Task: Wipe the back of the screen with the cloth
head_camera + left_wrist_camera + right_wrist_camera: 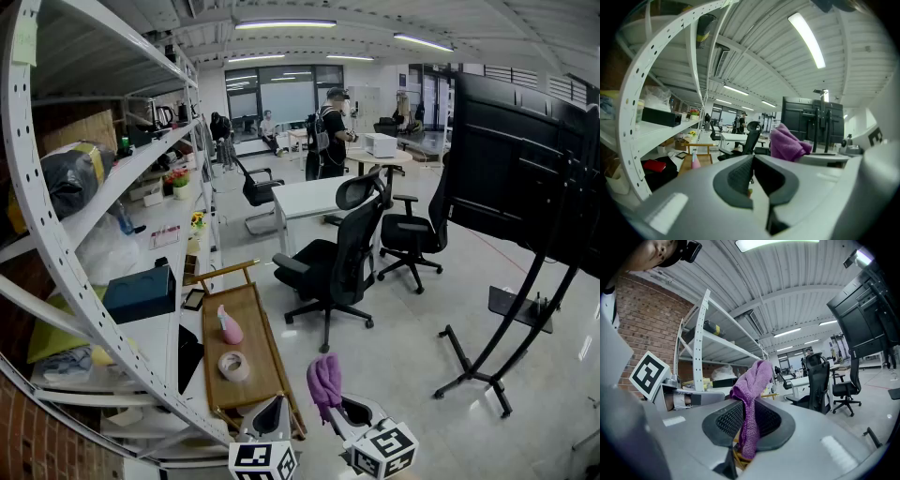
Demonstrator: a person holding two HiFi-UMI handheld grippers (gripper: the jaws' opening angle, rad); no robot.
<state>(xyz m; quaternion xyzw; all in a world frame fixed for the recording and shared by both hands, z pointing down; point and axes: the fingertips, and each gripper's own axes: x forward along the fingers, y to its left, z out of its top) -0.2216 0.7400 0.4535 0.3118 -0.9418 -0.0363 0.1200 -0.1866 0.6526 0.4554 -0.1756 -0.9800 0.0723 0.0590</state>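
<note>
The big black screen (521,173) stands on a wheeled black stand at the right, its back towards me and well away from both grippers. A purple cloth (324,382) sticks up from my right gripper (339,410), low in the head view. In the right gripper view the cloth (751,394) is pinched between the shut jaws of the right gripper (746,420), and the screen (865,310) shows at the upper right. My left gripper (271,407) is just left of the right one. Its jaws (752,174) are shut with nothing between them, and the cloth (787,143) shows beside them.
A white shelf rack (112,178) fills the left side. Beside it stands a wooden cart (246,361) with a pink spray bottle (230,326) and a tape roll (233,366). Black office chairs (337,267) and a white desk (314,199) stand ahead. People stand far back.
</note>
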